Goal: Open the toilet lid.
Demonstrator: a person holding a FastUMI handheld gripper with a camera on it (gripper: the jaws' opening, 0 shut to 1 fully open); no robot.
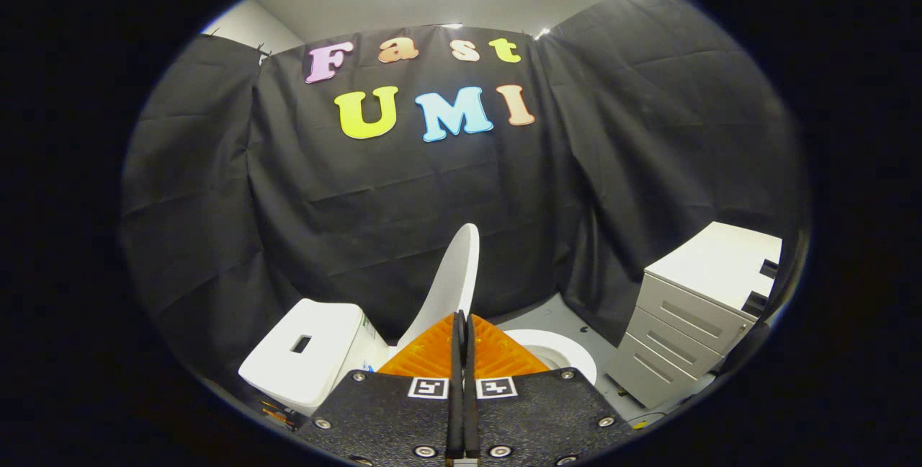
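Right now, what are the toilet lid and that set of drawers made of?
The toilet lid, raised, looks like smooth, glossy white plastic. The drawer cabinet seems to be painted metal, matte light grey with slot handles; it could be laminate. The gripper is shut, just before the lid.

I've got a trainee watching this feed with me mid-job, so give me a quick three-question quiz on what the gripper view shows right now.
1. True or false: the toilet lid is raised, standing up above the tank.
2. The gripper fingers are: A) wide open, B) closed together with nothing visible between them, C) clamped on a drawer handle.
3. Fill in: the white unit beyond the fingers, on the far side of the toilet bowl from the tank, is a ____ cabinet.

Key
1. True. The lid stands nearly upright, just ahead of the fingertips.
2. B. The fingers meet edge to edge, with the lid just beyond them.
3. Drawer. Three drawer fronts show on it.
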